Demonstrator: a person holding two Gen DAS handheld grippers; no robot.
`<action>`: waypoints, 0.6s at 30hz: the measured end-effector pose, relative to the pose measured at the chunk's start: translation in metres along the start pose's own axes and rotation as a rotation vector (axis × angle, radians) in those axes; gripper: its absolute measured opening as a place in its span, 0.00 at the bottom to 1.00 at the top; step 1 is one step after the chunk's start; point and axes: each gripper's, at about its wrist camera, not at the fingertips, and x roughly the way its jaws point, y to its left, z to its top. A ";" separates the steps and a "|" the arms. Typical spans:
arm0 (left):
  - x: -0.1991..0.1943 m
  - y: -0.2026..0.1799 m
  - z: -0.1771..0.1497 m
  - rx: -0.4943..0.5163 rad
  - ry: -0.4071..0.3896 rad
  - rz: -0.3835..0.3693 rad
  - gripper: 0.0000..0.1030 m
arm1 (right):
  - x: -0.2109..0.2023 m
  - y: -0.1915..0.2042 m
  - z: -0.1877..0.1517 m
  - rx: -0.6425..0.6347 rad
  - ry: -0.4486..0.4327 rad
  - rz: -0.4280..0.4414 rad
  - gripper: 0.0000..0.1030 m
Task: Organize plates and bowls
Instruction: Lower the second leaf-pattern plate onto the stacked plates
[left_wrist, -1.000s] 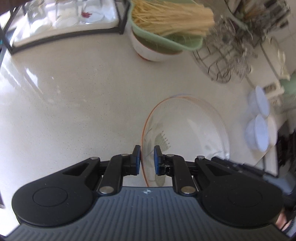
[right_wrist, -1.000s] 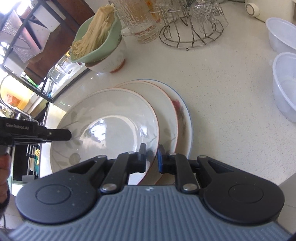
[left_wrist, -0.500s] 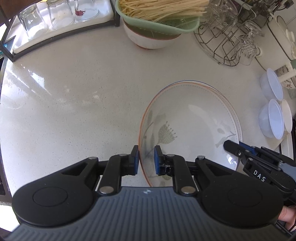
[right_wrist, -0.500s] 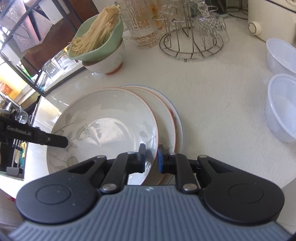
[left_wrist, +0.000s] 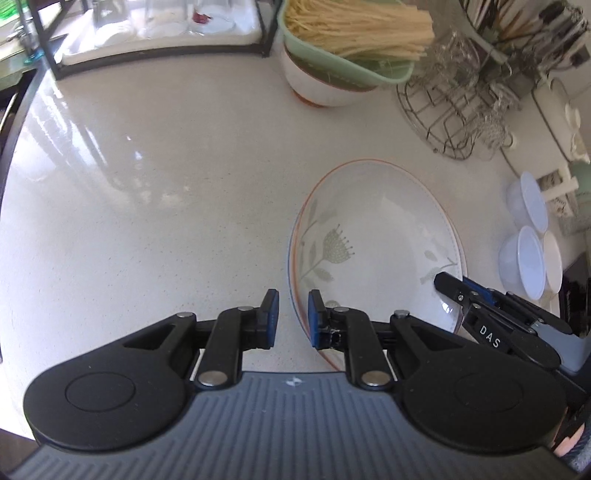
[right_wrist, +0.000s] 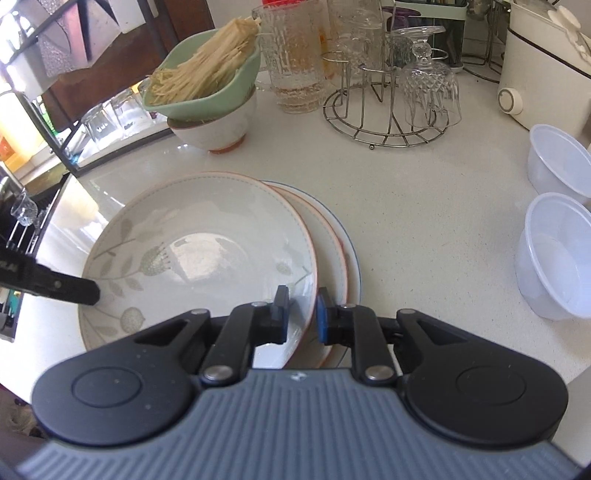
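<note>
Left wrist view, and the left gripper (left_wrist: 291, 317) sits low over the pale counter (left_wrist: 147, 192), its blue-padded fingers (left_wrist: 271, 314) spread a little with the near-left rim of the floral plate (left_wrist: 373, 251) running right between them. Pads are close to the rim on both sides, but there is a sliver of gap on each, so it straddles the edge rather than clamps it. Across the plate, at its near-right edge, the right gripper (left_wrist: 448, 286) pokes in, black with a blue pad, over the rim there.

Over to the right wrist camera: the right gripper (right_wrist: 302, 314) has its fingers parted too, one pad inside the floral plate (right_wrist: 199, 243), the other outside, the orange-lined rim passing through the gap. Whether the pads actually touch the rim, hard to call. That plate rests on top of two more plates (right_wrist: 340, 251), shifted to the left of them so their right edges peek out as crescents. At the left edge the tip of the left gripper (right_wrist: 79, 290) reaches onto the plate's rim.

Far left, a white bowl (right_wrist: 218, 127) carries a green bowl of noodles (right_wrist: 207, 81). Beyond centre stands a wire glass rack (right_wrist: 388, 118) with upturned glasses. On the right, two clear plastic bowls (right_wrist: 554, 254) sit well apart from the plates
</note>
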 end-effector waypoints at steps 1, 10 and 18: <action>-0.003 0.003 -0.002 -0.020 -0.008 -0.019 0.17 | 0.000 -0.001 0.002 0.004 0.008 0.002 0.18; -0.033 -0.001 -0.014 -0.034 -0.124 -0.070 0.17 | -0.009 -0.002 -0.001 0.056 -0.049 -0.052 0.13; -0.048 -0.005 -0.020 -0.022 -0.171 -0.115 0.17 | -0.026 -0.004 0.003 0.056 -0.101 -0.083 0.17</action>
